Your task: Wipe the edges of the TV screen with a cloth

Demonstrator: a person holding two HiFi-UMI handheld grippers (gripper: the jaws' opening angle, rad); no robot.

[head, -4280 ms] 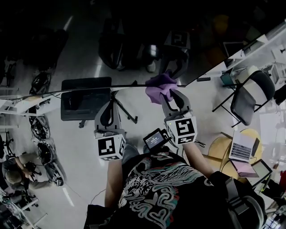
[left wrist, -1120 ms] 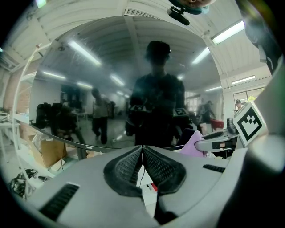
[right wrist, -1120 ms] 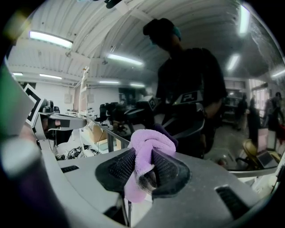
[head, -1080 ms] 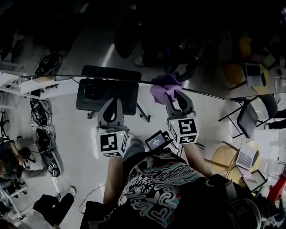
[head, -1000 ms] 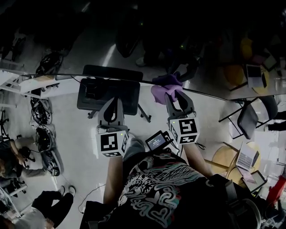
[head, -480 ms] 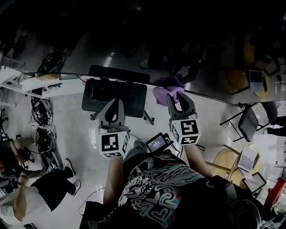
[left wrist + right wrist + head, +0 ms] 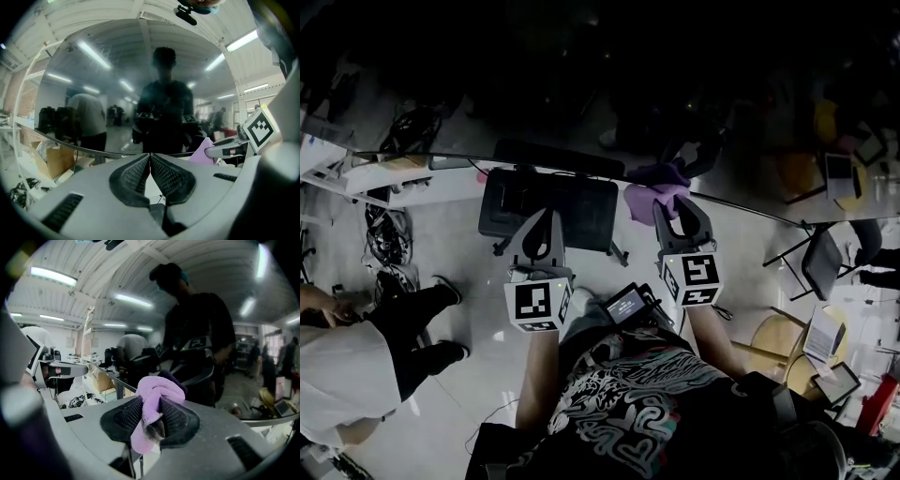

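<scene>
The TV screen (image 7: 581,84) is a dark, mirror-like panel across the top of the head view, and its lower edge (image 7: 750,208) slants down to the right. A purple cloth (image 7: 649,199) is pressed against that edge, bunched between the jaws of my right gripper (image 7: 673,202). In the right gripper view the cloth (image 7: 157,390) fills the jaws of the right gripper (image 7: 151,404) in front of the screen (image 7: 201,333). My left gripper (image 7: 546,214) hangs just below the edge, left of the cloth. Its pads (image 7: 136,173) meet with nothing between them.
A black stand base (image 7: 548,202) lies below the screen edge, behind the left gripper. A person in a white top (image 7: 347,366) stands at the lower left. A folding chair (image 7: 825,262) and a round table (image 7: 778,342) are at the right. Cables and gear (image 7: 389,225) lie left.
Both grippers and the cloth have drifted slightly right along the screen's lower edge. A person in a white top has walked in at the lower left.
</scene>
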